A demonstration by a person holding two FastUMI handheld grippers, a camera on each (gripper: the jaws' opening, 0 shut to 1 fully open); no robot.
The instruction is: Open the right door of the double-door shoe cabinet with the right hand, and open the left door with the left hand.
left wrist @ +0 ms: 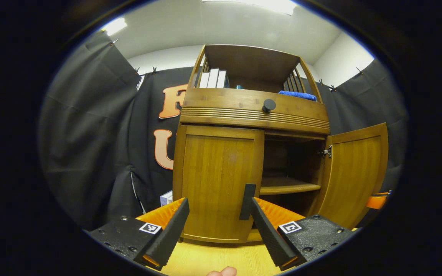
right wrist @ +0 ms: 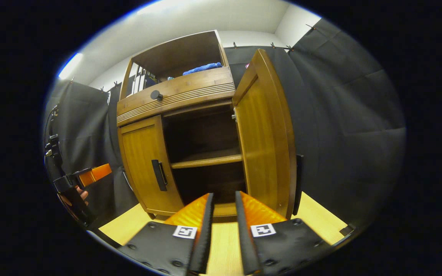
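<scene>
Cloth-walled booth (left wrist: pixel 90 134), wooden shoe cabinet (left wrist: pixel 217 184)

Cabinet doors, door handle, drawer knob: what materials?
Left door and right door: apparently bamboo or bamboo veneer, going by the fine parallel grain and satin amber sheen. Door handle: matte black bar, metal or plastic, can't tell. Drawer knob: matte black, round, likewise unclear.
</scene>
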